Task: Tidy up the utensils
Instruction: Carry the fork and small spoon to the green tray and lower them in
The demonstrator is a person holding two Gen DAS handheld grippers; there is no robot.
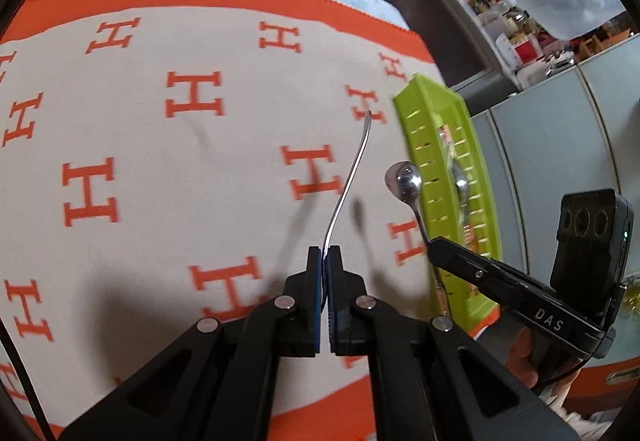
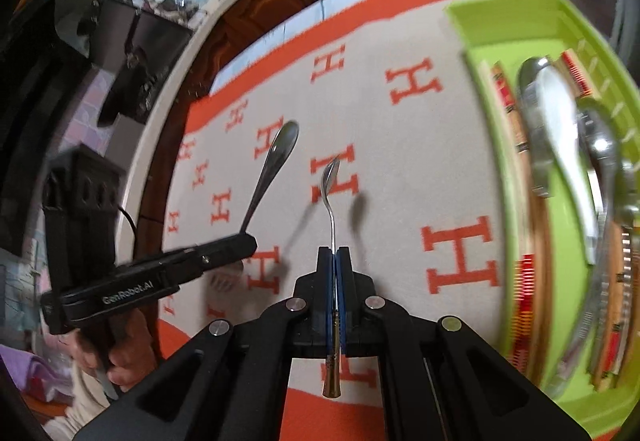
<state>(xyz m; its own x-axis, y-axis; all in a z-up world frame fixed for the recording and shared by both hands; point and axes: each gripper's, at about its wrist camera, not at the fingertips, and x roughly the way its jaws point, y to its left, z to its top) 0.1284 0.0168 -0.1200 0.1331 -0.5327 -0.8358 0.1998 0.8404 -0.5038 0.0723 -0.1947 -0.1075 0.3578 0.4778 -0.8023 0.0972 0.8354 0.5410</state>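
Note:
My left gripper is shut on a metal utensil, seen edge-on, held above the cloth; in the right wrist view its handle sticks up from the left gripper. My right gripper is shut on a small metal spoon, bowl pointing forward; in the left wrist view the spoon sits next to the green tray. The green slotted tray lies at the right and holds several spoons and chopsticks.
A white cloth with orange H letters and an orange border covers the table. Wooden cabinets stand beyond the table's far edge. A grey cabinet and cluttered shelves are to the right of the tray.

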